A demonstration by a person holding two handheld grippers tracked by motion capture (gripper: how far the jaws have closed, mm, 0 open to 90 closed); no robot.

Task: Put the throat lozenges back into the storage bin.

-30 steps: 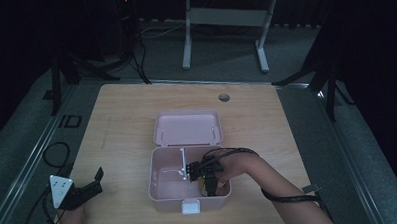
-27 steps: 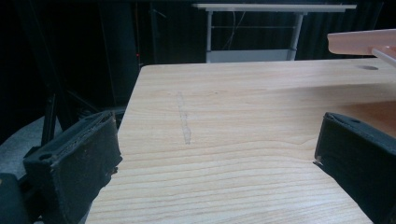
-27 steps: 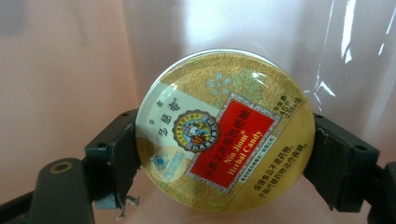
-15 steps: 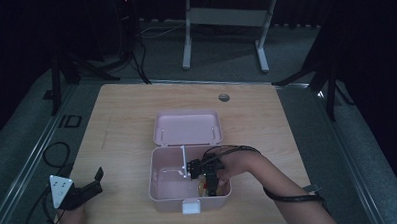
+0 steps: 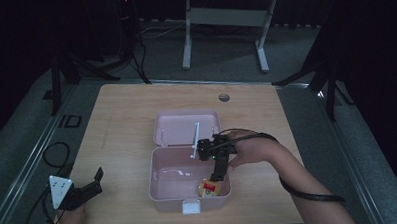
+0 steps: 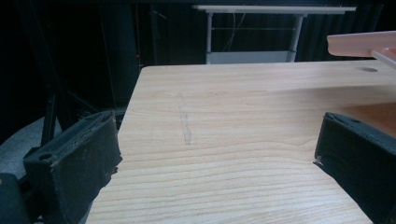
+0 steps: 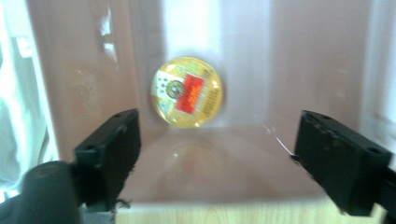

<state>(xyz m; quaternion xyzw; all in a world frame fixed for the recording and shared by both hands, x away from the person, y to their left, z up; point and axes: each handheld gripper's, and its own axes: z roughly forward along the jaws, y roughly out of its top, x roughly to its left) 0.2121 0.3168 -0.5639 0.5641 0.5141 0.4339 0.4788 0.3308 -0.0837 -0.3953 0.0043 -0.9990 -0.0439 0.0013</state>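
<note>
Resting at the near left corner of the pale wooden table [image 5: 121, 119], the left gripper [image 5: 81, 188] lies low with its two black jaws spread wide and nothing between them; its own view shows bare wood grain between the padded fingers [image 6: 74, 158]. To its right sits one pink plastic box [image 5: 161, 186] with smooth, glossy walls and rounded corners, its hinged lid [image 5: 179, 126] thrown back flat toward the far side and a white latch tab [image 5: 191, 207] at its near wall. Over the box's right half the right gripper [image 5: 216, 174] points steeply down into the cavity, jaws parted and holding nothing. Below it, in the near right corner of the box, lies one round gold tin [image 5: 209, 187] with a red and white label; in the right gripper view the tin [image 7: 187, 92] shows its flat circular face toward the camera, between the two open jaws but farther on, touching neither. Being round, it shows no long axis, and whether it lies flat or leans on the wall cannot be told.
</note>
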